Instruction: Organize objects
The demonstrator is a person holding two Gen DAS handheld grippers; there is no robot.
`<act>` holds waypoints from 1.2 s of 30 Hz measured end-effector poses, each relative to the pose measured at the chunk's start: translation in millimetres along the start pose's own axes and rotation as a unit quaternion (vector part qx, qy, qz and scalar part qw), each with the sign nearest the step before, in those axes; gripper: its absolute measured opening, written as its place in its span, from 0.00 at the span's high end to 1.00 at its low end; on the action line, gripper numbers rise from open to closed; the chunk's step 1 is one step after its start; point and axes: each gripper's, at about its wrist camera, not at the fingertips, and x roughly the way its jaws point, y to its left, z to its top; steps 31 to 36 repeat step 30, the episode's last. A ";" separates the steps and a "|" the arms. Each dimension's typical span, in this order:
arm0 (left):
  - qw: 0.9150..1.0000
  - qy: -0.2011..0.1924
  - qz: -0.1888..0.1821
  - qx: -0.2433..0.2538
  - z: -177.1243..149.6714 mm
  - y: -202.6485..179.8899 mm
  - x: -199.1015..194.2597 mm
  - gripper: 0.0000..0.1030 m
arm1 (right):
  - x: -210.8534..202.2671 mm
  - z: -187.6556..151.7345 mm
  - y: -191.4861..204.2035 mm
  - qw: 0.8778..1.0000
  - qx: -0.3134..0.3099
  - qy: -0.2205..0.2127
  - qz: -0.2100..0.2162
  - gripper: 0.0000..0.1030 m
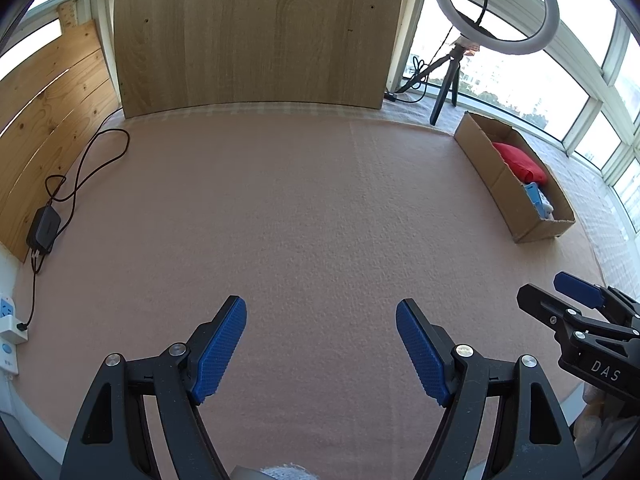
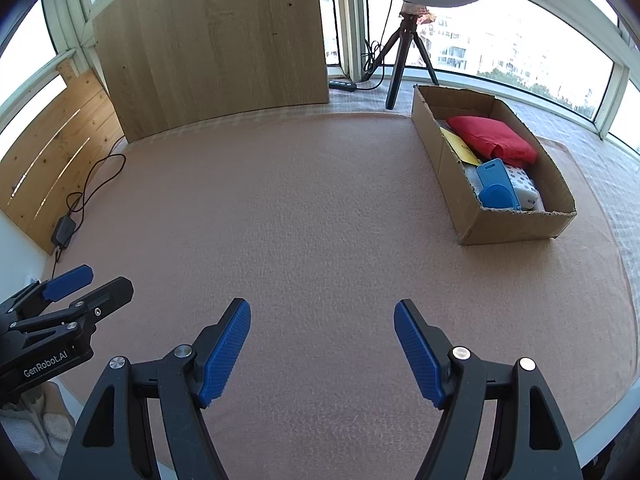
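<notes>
A cardboard box (image 2: 516, 226) stands at the right of the pink cloth-covered table (image 2: 312, 208). It holds a red pouch (image 2: 490, 136), a yellow packet (image 2: 460, 146), a blue holder (image 2: 496, 188) and a white dotted item (image 2: 524, 190). The box (image 1: 500, 176) and the red pouch (image 1: 520, 162) also show in the left wrist view. My left gripper (image 1: 320, 344) is open and empty above the near table. My right gripper (image 2: 322, 344) is open and empty, well short of the box. Each gripper shows at the edge of the other's view.
A ring light on a tripod (image 2: 404, 56) stands behind the box. A tall wooden board (image 1: 256, 32) stands at the back. A black adapter (image 1: 43, 230) with its cable lies at the left, beside a wooden panel (image 1: 44, 120). A white power strip (image 1: 10, 320) sits at the left edge.
</notes>
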 end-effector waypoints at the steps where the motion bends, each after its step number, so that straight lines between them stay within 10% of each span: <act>1: 1.000 0.000 0.000 -0.001 0.3 0.6 0.2 0.22 | -0.1 0.0 0.1 1.000 0.000 0.000 0.000 0.31; 36: 1.000 0.008 0.005 0.002 -0.8 7.1 13.2 0.22 | 11.7 -3.6 0.5 1.000 0.008 0.018 -0.001 0.31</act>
